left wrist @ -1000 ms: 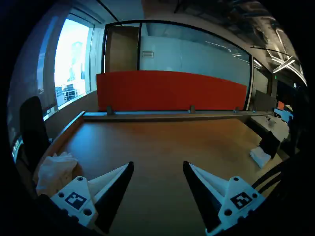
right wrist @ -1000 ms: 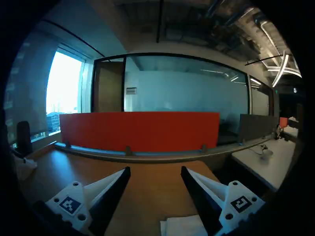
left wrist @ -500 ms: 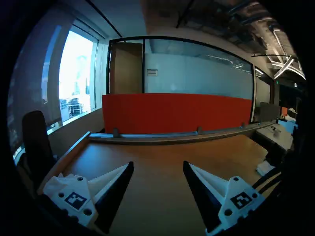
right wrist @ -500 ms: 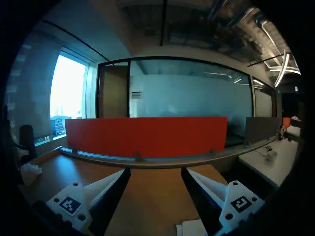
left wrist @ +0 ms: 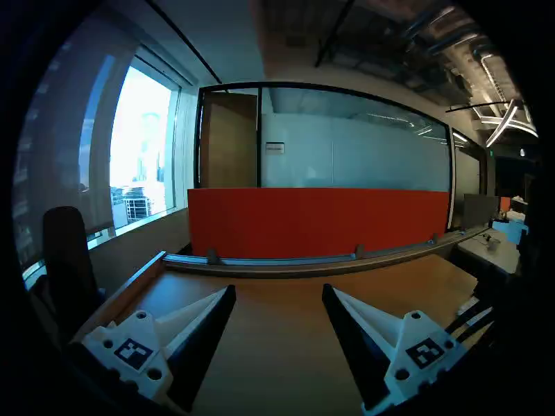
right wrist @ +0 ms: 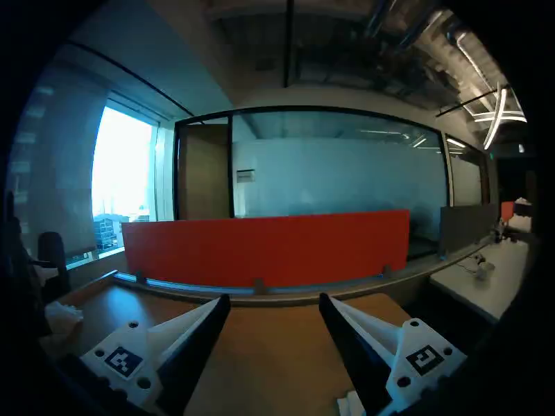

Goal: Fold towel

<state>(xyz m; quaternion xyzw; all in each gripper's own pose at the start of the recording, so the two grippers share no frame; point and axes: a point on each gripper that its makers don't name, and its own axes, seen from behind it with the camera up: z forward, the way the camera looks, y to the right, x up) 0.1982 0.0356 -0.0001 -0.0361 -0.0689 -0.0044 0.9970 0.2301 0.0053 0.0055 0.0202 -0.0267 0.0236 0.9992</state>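
In the right gripper view a crumpled white towel [right wrist: 62,319] lies on the wooden table [right wrist: 277,347] at the far left. A corner of a folded white towel [right wrist: 347,404] peeks out at the bottom, just inside the right finger. My right gripper [right wrist: 274,297] is open above the table and holds nothing. In the left gripper view my left gripper [left wrist: 277,288] is also open and holds nothing, raised over the same table [left wrist: 277,333]. A pale bit of cloth [left wrist: 476,305] shows at the table's right edge.
A red partition [left wrist: 319,222] on a metal rail runs along the table's far edge. A dark office chair [left wrist: 64,267] stands at the left by the window. White desks [right wrist: 479,277] stand to the right.
Both grippers have tilted upward, so the table sinks in both views. The crumpled towel has slipped behind the left gripper's finger, and the folded towel is nearly out of the right gripper view.
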